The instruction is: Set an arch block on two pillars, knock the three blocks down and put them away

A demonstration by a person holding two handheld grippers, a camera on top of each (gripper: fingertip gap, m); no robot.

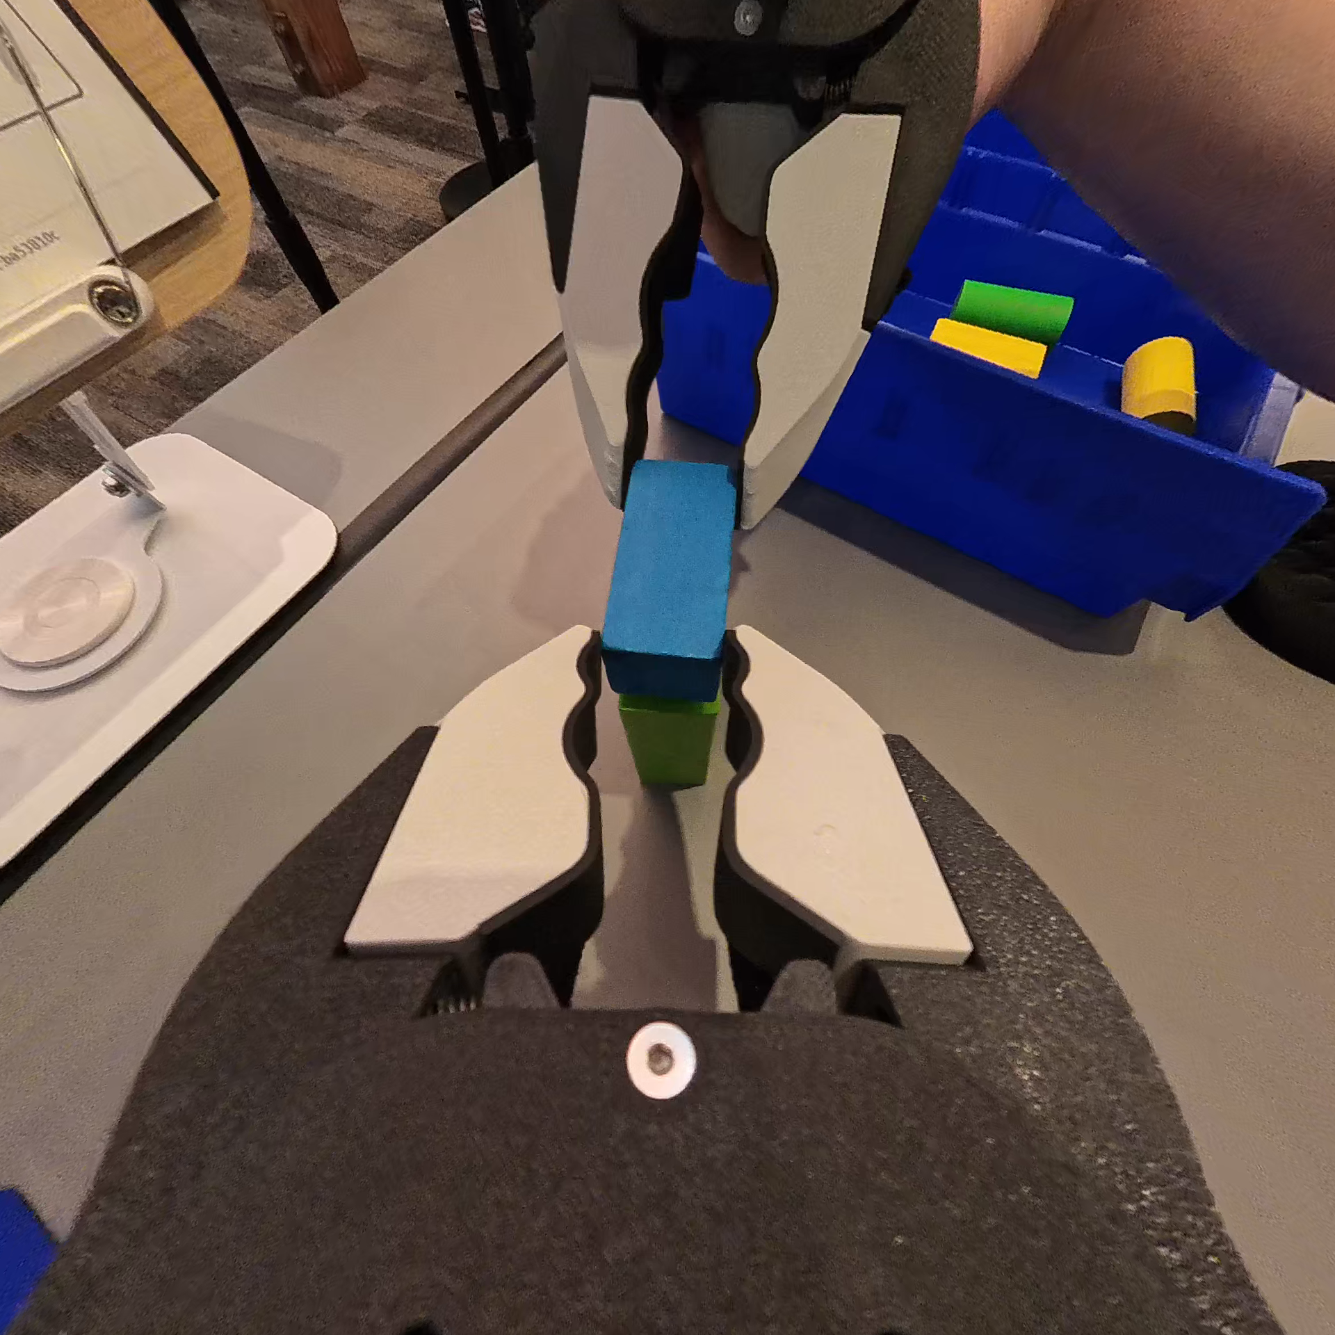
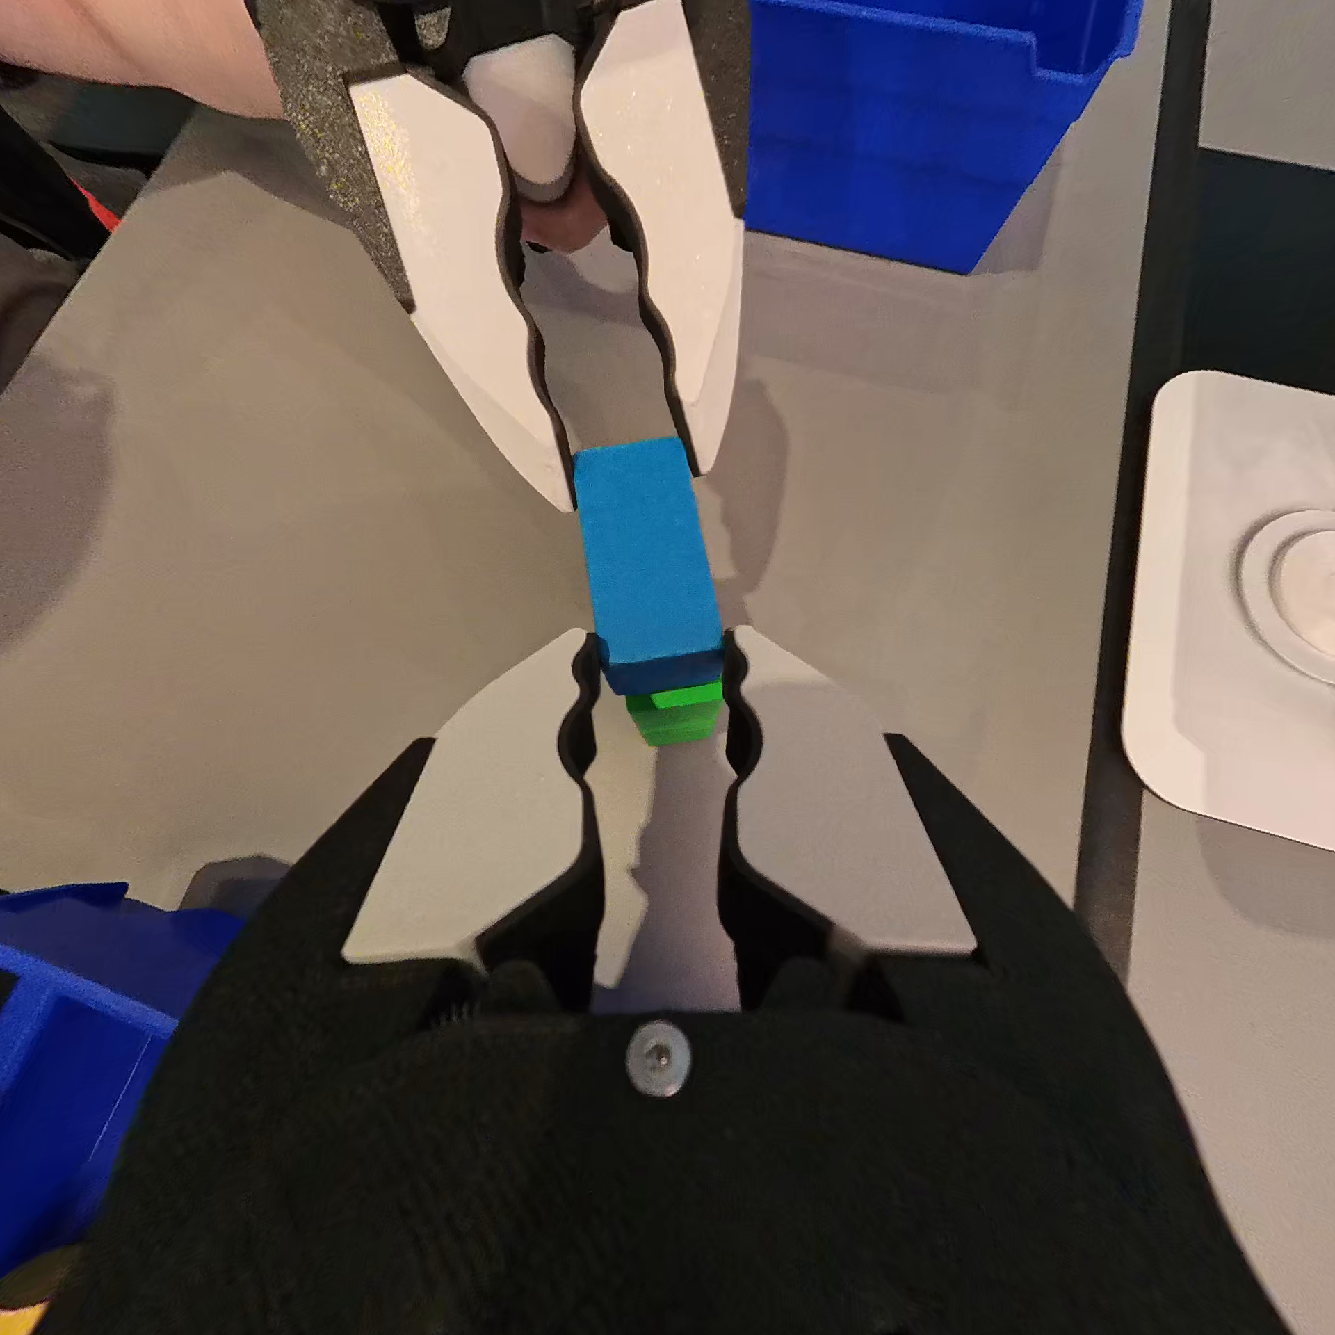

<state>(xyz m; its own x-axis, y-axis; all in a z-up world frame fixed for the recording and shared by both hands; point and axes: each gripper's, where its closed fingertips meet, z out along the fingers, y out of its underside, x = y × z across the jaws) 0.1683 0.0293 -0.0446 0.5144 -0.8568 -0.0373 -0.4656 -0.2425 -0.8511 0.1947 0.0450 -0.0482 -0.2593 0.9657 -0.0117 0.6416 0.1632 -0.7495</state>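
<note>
Both grippers, left [image 1: 663, 636] and right [image 2: 663, 636], nearly closed on opposite ends of blue arch block [image 1: 672, 571], resting atop green pillar [image 1: 670, 744] on grey table [image 1: 1011, 795]. Likely light, rigid, smooth-painted wood; best held by flat end faces, gently.

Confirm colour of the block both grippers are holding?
Blue. The arch block sits atop a green pillar; clearest in the left wrist view.
</note>
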